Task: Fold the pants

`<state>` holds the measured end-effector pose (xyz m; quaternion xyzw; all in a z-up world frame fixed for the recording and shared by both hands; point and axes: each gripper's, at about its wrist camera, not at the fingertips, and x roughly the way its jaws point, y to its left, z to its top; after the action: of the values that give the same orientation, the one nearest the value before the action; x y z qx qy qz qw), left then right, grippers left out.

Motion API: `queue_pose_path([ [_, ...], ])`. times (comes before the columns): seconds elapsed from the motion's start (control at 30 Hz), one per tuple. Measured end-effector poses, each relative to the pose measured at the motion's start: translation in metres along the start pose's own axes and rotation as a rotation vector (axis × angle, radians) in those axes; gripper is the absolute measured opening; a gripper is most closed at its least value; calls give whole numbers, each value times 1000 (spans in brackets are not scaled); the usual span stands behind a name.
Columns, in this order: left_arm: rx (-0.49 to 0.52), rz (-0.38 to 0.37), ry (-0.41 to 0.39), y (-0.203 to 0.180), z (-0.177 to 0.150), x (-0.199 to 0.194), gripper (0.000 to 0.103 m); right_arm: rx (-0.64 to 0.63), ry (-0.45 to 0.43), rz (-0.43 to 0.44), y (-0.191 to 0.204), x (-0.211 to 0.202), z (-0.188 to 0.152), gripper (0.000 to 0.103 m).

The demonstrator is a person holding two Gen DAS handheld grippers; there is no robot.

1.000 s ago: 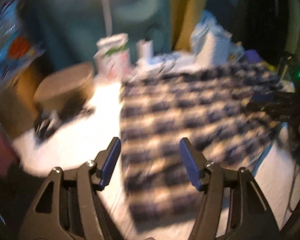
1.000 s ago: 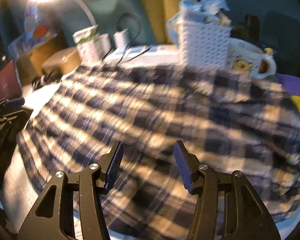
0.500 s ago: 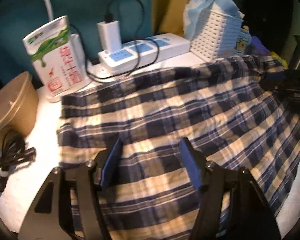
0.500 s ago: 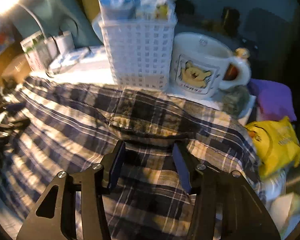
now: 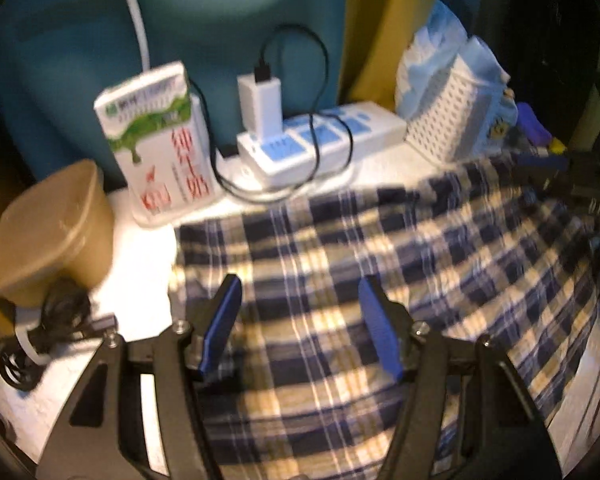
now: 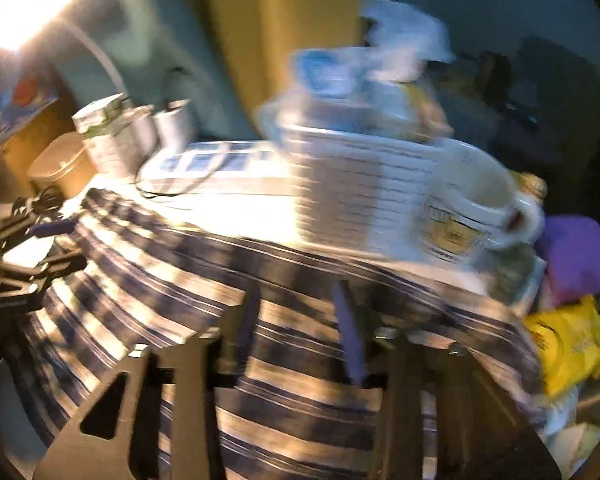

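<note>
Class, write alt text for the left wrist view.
An open left hand-held gripper hovers over blue and cream plaid pants spread on a white table. Behind stand a green and white carton, a white power strip and a white slotted basket.

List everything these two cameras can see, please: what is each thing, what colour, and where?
plaid pants: one, navy and cream, spread over the white table
milk carton: one, white and green, back left
paper bowl: one, brown, far left
coiled cable: one, black, beside the bowl
power strip: one, white and blue, back centre
basket: one, white, back right
mug: one, white, right of basket
yellow bag: one, far right
left gripper: open, above pants
right gripper: open, above pants
</note>
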<state>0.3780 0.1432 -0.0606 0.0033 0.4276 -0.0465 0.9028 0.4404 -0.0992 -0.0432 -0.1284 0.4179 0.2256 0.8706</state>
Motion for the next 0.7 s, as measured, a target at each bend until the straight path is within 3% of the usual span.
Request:
queue_pose_path([
  [0.1,6,-17,15,-9,15,11,62,-16,37,45,22,31,11,19],
  [0.17,10,-27,33,-15,22,23,62,-6,75,68,27,54,17,18],
  [0.27,54,11,40,-27,31,42,62,10,85,42,26,80,21,17],
  [0.37,-4,13,76,-17,30,62,62,87,104,46,12,87,28,7],
  [0.4,-31,-9,55,-9,28,64,62,97,105,43,9,88,29,6],
  [0.57,-79,43,51,9,32,60,62,126,85,-49,-6,82,27,6],
  [0.7,-119,19,29,17,39,61,62,10,57,27,35,78,34,6],
])
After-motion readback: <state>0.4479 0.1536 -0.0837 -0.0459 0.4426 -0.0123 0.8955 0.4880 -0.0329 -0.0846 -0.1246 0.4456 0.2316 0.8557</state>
